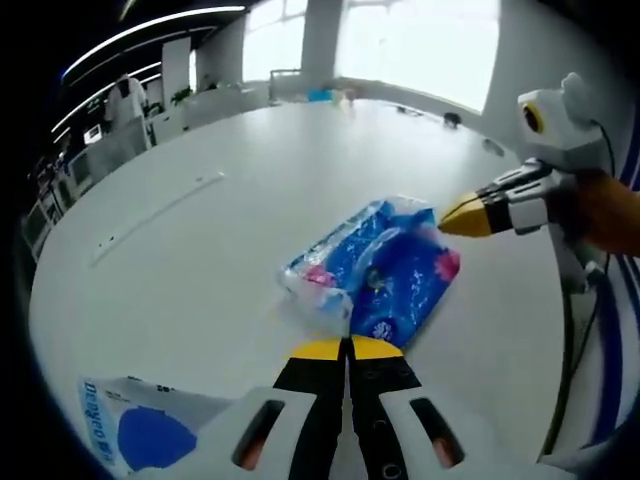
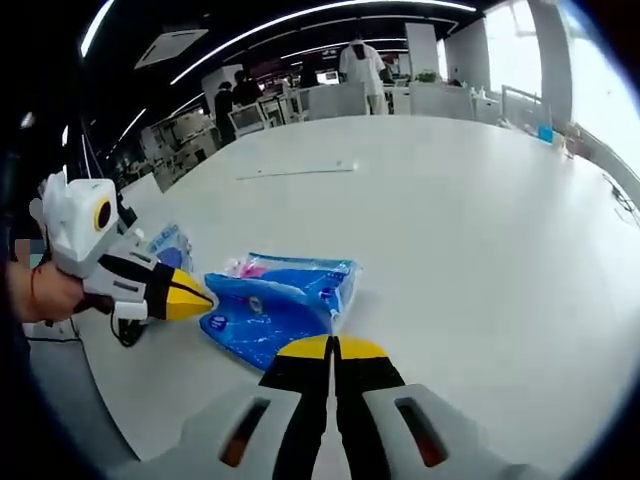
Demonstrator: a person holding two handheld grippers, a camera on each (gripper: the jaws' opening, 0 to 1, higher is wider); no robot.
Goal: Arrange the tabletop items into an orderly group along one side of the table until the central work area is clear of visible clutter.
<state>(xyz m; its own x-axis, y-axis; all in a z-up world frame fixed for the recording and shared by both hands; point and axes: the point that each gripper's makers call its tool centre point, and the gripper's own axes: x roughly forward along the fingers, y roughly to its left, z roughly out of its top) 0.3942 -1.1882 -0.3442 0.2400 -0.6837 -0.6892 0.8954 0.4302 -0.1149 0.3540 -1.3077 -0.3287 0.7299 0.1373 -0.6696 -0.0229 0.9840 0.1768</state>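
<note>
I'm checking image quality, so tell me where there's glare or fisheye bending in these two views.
Left gripper view: the windows are blown out white and cast a soft sheen on the white table, whose edge bows with the fisheye. Right gripper view: bright window glare along the right side; ceiling light strips curve; the blue tissue pack stays sharp.

My two handheld grippers, white, black and yellow.

My left gripper [image 1: 348,349] and right gripper [image 2: 333,348] share white bodies, black jaws with yellow tips, and reddish slots in the shells; an orange sleeve [image 1: 610,212] covers my right arm.
</note>
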